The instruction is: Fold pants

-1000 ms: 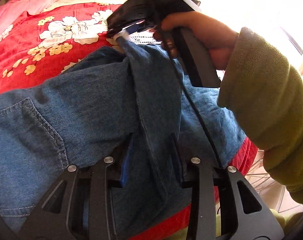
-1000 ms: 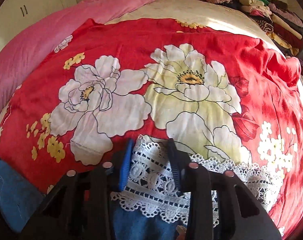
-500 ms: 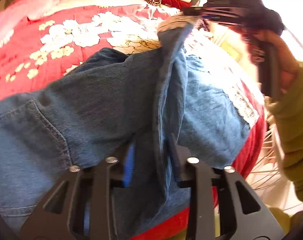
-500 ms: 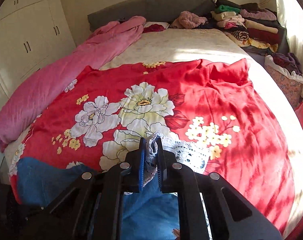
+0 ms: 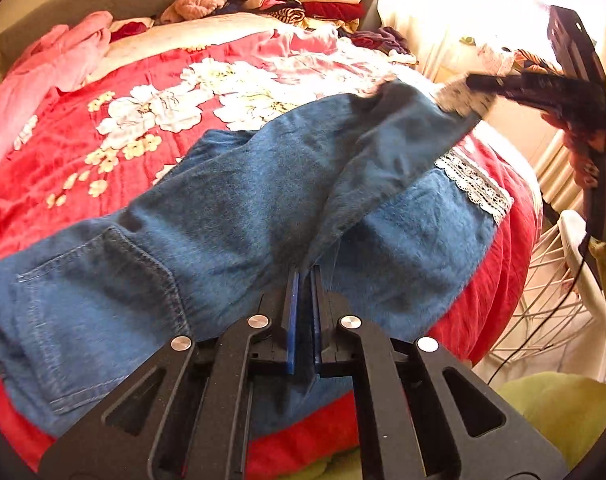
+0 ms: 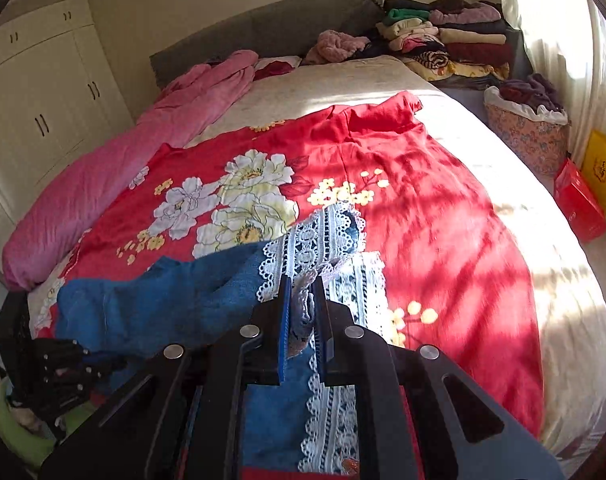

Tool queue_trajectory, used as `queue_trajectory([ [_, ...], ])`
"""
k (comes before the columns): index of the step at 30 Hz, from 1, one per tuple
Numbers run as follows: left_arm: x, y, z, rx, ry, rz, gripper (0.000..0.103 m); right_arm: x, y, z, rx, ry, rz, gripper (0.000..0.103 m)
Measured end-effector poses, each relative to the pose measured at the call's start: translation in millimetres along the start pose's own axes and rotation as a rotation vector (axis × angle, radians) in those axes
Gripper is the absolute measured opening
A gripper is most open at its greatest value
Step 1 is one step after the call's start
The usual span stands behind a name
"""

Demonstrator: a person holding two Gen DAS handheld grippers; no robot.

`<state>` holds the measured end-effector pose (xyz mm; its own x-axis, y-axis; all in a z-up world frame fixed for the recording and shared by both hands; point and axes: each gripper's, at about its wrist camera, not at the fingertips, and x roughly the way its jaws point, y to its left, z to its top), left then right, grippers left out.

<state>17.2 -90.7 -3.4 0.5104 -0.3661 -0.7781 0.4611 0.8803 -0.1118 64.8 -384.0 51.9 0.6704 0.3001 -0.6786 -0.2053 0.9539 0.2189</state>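
The pants [image 5: 231, 216] are mid-blue denim with paler stitching round the pocket, and their hems carry white openwork lace [image 6: 323, 240] over dark blue. The bedspread [image 6: 443, 216] is bright red, printed with large white and cream flowers and small yellow blossoms. A blanket [image 6: 115, 168] is plain pink. The grippers are black; their pads [image 5: 291, 320] look blue.
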Motion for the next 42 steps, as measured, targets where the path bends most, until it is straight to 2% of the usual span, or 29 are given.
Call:
queue_trajectory([
  [5, -7, -3, -6, 0.021, 0.004, 0.01, 0.001, -3, -9, -35, 0.01, 0.065, -0.019, 0.009],
  [9, -3, -10, -13, 0.05, 0.036, 0.001, 0.001, 4, -25, -62, 0.059, 0.124, -0.039, 0.01],
  [14, 8, -20, -17, 0.093, 0.076, -0.011, 0.002, 9, -37, -74, 0.109, 0.146, -0.02, 0.012],
  [16, 9, -22, -18, 0.105, 0.079, -0.011, 0.011, 7, -40, -74, 0.124, 0.14, -0.018, 0.016],
  [18, 11, -24, -18, 0.119, 0.083, -0.013, 0.03, 6, -43, -76, 0.144, 0.137, -0.015, 0.022],
  [22, 19, -31, -15, 0.148, 0.091, 0.021, 0.035, 5, -47, -80, 0.168, 0.139, -0.007, 0.037],
  [23, 22, -33, -13, 0.161, 0.091, 0.037, 0.035, 5, -47, -81, 0.174, 0.14, -0.004, 0.038],
  [25, 29, -37, -8, 0.18, 0.083, 0.073, 0.035, 4, -47, -83, 0.179, 0.14, 0.002, 0.038],
  [26, 31, -38, -7, 0.184, 0.081, 0.088, 0.029, 3, -46, -83, 0.175, 0.14, 0.005, 0.038],
  [27, 35, -37, -6, 0.179, 0.085, 0.109, 0.0, 3, -45, -83, 0.165, 0.143, 0.006, 0.038],
  [28, 37, -36, -6, 0.171, 0.088, 0.122, 0.0, 4, -42, -83, 0.148, 0.149, 0.009, 0.032],
  [29, 36, -36, -6, 0.174, 0.083, 0.124, 0.0, 5, -39, -82, 0.125, 0.154, 0.006, 0.016],
  [30, 33, -37, -7, 0.182, 0.072, 0.125, 0.0, 5, -38, -82, 0.109, 0.155, -0.003, 0.011],
  [36, 2, -39, -15, 0.204, 0.039, 0.091, 0.0, -8, -38, -83, 0.057, 0.15, -0.026, 0.01],
  [39, 5, -41, -21, 0.217, 0.077, 0.059, 0.0, -4, -46, -87, 0.067, 0.169, -0.041, 0.01],
  [42, 23, -42, -27, 0.233, 0.143, 0.074, 0.002, 7, -48, -94, 0.062, 0.202, -0.065, 0.015],
])
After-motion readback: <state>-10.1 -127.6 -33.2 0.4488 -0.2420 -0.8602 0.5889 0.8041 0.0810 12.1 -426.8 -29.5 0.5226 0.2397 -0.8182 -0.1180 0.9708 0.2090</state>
